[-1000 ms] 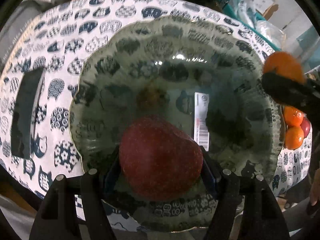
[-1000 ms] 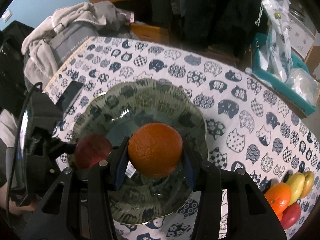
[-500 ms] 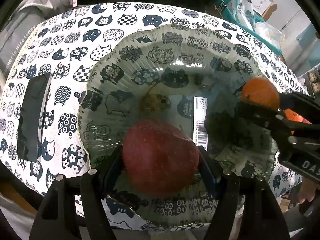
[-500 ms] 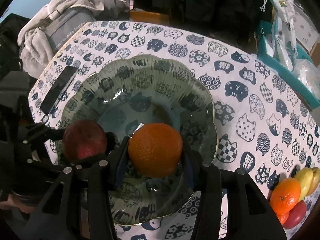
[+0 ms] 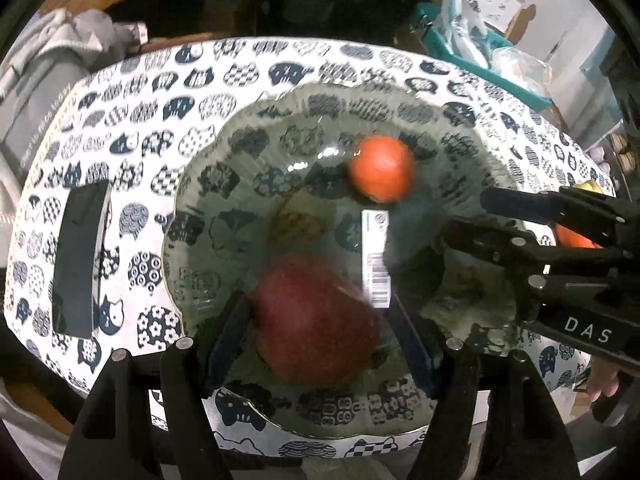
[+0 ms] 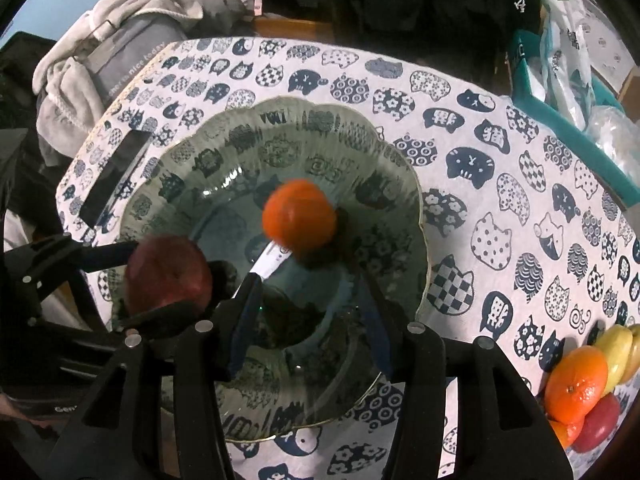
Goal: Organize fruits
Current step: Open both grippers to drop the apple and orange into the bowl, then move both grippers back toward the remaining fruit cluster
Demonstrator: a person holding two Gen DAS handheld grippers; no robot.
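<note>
The worktop [image 6: 500, 184] wears a cat-print cloth. On it sit a glass bowl [image 6: 404, 184], a dark flat slab, perhaps a phone [image 6: 114, 176], beside the bowl, and well apart a fruit pile [image 6: 588, 384] at the edge.

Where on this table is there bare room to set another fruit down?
Widest free patch: the tablecloth between the bowl and the fruit pile. A bare band also runs behind the bowl to the far edge. Crowded: the strip between bowl and dark slab, and the fruit pile's corner.
</note>
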